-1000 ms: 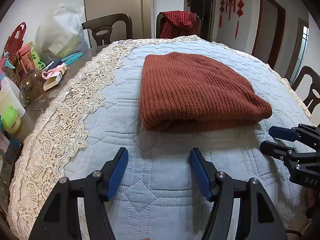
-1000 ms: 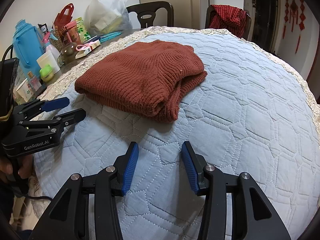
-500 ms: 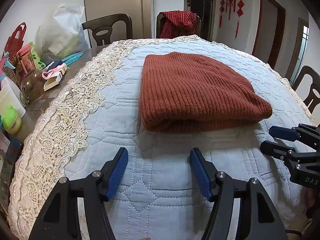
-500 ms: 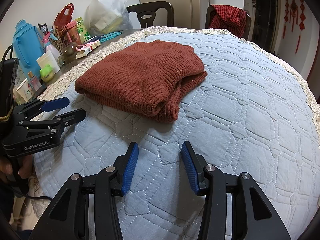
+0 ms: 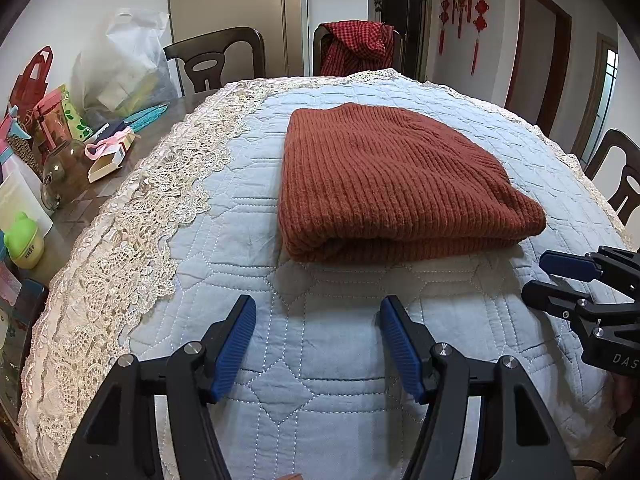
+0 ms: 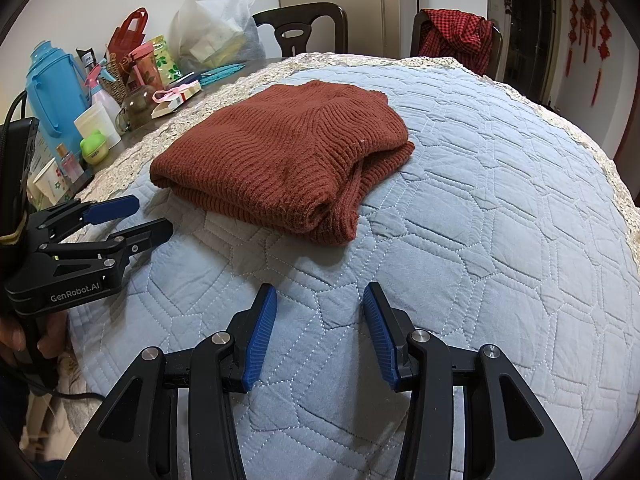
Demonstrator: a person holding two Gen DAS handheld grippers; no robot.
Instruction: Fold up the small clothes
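Observation:
A rust-brown knitted sweater [image 5: 392, 176] lies folded into a thick rectangle on the light blue quilted cover [image 5: 328, 360]; it also shows in the right wrist view [image 6: 288, 160]. My left gripper [image 5: 318, 320] is open and empty, held short of the sweater's near folded edge. It also shows at the left of the right wrist view [image 6: 146, 218]. My right gripper [image 6: 318, 308] is open and empty, held short of the sweater's near corner. It shows at the right edge of the left wrist view [image 5: 538, 274].
The cover has a lace border [image 5: 120, 248]. Left of it stand a blue thermos [image 6: 54, 92], cups, a glass jar [image 5: 66, 172], a green lidded tub [image 5: 24, 240], gift bags and a white plastic bag [image 5: 120, 60]. Chairs [image 5: 216, 60] stand behind; one holds a red checked garment [image 5: 356, 46].

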